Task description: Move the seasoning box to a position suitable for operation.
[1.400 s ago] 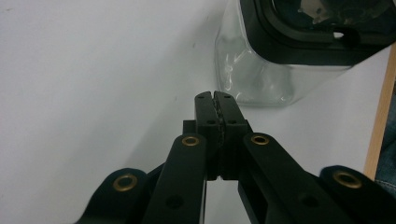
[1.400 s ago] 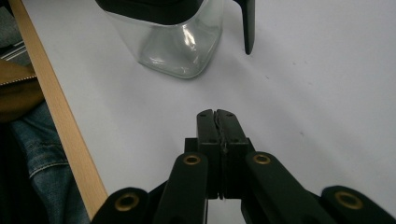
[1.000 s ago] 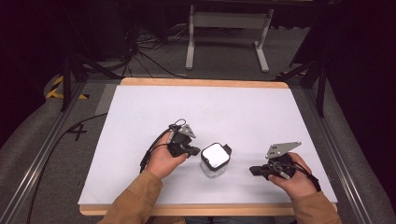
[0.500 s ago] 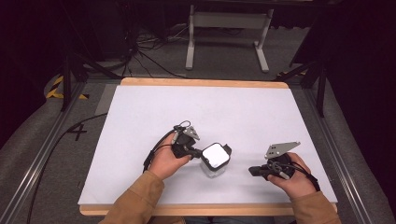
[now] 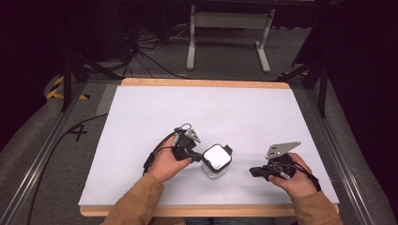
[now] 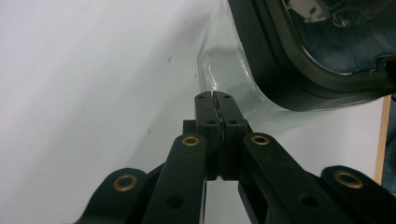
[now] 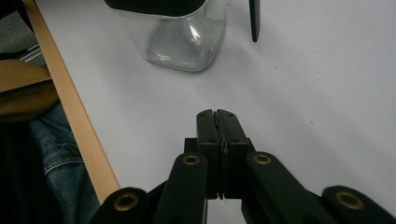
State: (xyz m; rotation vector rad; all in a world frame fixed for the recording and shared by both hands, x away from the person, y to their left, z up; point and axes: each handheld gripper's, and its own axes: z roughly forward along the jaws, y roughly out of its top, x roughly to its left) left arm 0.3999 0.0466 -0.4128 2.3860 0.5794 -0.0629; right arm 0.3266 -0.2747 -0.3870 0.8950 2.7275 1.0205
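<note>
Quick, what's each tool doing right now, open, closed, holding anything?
Left tool: closed, holding nothing, tips beside the clear container.
Right tool: closed, holding nothing, apart from the container.

A white table top [image 5: 234, 112] with a pale wooden edge [image 5: 202, 83] stands on a grey carpeted floor [image 5: 42, 140]. Beyond it the room falls dark. A light metal stand [image 5: 228, 28] rests on the floor behind, black cables [image 5: 150, 56] tangled beside it. Yellow and black tape [image 5: 58, 86] marks the floor at the left

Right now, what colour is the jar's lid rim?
Black rim on the jar, around a white-looking top; high view shows it best.
</note>
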